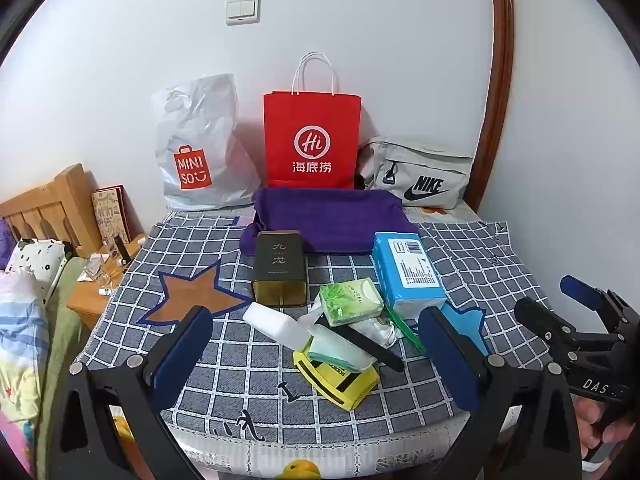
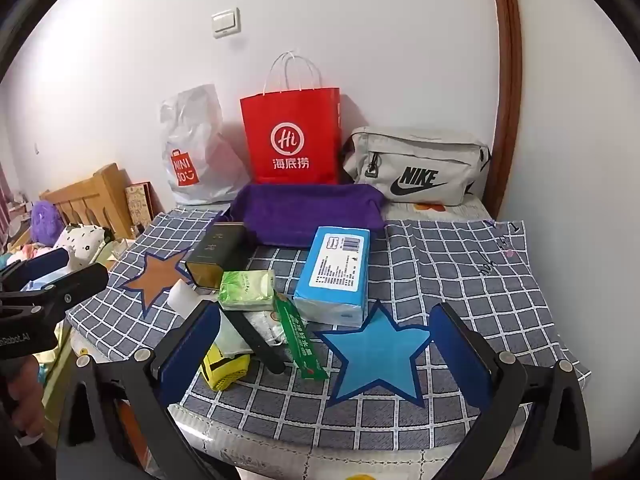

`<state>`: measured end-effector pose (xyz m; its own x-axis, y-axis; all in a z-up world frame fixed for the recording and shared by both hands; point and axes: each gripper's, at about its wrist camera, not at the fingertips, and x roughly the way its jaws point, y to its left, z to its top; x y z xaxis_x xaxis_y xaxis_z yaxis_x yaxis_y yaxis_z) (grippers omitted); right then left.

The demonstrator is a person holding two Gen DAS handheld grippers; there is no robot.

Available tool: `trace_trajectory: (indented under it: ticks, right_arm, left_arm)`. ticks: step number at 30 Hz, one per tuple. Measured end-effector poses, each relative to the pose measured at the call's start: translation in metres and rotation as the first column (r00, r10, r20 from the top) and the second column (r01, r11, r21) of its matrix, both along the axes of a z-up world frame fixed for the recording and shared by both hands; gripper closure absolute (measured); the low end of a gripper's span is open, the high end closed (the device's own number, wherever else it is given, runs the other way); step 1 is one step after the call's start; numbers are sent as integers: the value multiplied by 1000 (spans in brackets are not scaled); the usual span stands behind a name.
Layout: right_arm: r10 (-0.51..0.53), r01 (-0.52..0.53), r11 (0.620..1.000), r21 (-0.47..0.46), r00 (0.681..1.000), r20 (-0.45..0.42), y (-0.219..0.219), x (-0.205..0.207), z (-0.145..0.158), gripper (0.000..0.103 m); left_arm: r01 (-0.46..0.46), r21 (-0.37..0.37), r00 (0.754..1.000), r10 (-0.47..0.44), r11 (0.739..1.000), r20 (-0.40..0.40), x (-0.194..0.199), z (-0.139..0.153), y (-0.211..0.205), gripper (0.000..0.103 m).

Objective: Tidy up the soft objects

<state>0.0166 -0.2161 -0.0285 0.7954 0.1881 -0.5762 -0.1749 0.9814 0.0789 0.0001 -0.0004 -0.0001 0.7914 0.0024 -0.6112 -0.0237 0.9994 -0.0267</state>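
A grey checked cloth point(image 1: 192, 248) covers the table, with a brown star point(image 1: 200, 294) patch toward its left edge and a blue star point(image 2: 376, 354) patch toward the right of its near edge. Along the far edge, left to right, stand a white MINISO plastic bag point(image 1: 196, 148), a red paper bag point(image 1: 312, 140) and a grey Nike pouch point(image 1: 420, 174) lying flat. Just in front of the red bag lies a folded purple cloth point(image 1: 332, 220) — soft and slightly rumpled.

The loose heap sits near the middle of the cloth: a dark tin point(image 1: 278, 268) on its side, a white foam-like block point(image 1: 272, 320), a green tissue pack point(image 1: 352, 296) (crinkled wrapper), a yellow Adidas packet point(image 1: 340, 380) under a black strip point(image 1: 368, 342), and a blue tissue pack point(image 1: 408, 272) to the right.

The left gripper point(image 1: 316, 352) hangs above the near edge, fingers spread fully wide around nothing. The right gripper point(image 2: 324, 356) — likewise wide open — holds and touches nothing, framing the blue star.
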Motion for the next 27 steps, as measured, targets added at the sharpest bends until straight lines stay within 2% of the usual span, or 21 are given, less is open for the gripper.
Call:
trace_trajectory:
  ticks: [7,27]
  right_arm:
    - [0,0,1000,10,1000,8,1,-3,3,0]
    - [10,-10,1000,1,1000,26,5,-11,10,0]
  left_arm:
    - [3,-2,1000,-3,1000,-13,1,-2,-7,0]
    - [-18,-29,1000,18,999,2,-2,2,9,0]
